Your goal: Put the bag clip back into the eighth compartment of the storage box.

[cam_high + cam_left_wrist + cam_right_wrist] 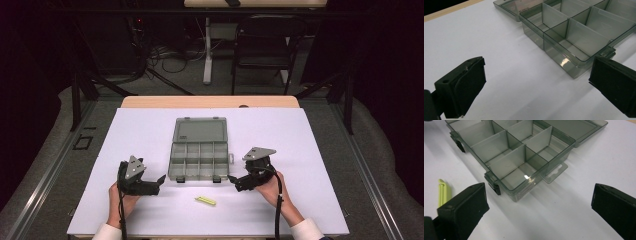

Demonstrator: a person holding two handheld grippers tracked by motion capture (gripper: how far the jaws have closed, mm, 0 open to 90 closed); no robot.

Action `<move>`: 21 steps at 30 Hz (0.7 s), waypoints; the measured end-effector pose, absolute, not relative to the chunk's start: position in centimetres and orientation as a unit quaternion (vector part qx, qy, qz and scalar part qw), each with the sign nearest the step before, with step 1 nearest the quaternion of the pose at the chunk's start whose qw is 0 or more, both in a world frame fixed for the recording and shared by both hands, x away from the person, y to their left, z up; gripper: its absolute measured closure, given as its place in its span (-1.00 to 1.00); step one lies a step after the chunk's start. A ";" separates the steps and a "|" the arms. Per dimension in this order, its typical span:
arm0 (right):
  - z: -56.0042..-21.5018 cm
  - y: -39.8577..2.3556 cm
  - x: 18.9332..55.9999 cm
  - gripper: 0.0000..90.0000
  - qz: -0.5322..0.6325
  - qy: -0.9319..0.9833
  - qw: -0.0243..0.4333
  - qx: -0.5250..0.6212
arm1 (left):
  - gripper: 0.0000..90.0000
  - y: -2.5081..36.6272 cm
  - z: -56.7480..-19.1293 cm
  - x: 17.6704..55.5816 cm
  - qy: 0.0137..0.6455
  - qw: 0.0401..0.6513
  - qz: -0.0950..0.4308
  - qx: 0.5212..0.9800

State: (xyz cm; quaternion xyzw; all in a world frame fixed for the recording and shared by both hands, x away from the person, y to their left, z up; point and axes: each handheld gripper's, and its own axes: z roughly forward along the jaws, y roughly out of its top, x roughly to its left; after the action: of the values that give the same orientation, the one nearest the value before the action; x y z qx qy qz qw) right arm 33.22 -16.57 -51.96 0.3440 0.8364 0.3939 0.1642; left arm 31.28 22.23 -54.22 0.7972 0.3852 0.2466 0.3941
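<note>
Our left gripper and right gripper, jaws apart and empty, flank the light, stiff, slippery organizer box; we would pinch its 6 o'clock wall.

White sleeves; left gripper, right gripper: black, grey 3-cornered plates, black cables

The left claw is being held low over the bench in the person's left hand, its jaws being kept wide apart with nothing between them and pointed inward toward the right. The right claw is being gripped by the right hand in a mirrored pose, jaws likewise spread wide and empty, pointed toward the left. Both forearms are being brought in from the near edge, white sleeves showing at the wrists, cables trailing back along them.
</note>
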 end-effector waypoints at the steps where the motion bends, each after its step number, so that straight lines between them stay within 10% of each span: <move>1: -51.9 -16.5 33.1 -1.00 0.394 0.838 0.163 0.342 | -1.00 22.2 -54.2 31.3 0.385 0.394 0.248 0.797; 21: -51.3 -14.3 31.7 -1.00 0.392 0.855 0.146 0.308 | -1.00 22.3 -54.2 31.3 0.389 0.397 0.253 0.792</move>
State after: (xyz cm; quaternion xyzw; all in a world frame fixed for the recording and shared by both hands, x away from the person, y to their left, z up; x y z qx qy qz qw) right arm 31.71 -14.26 -51.26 0.3077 0.8547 0.3920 0.1457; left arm 31.31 22.28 -54.15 0.7922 0.3887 0.2526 0.3970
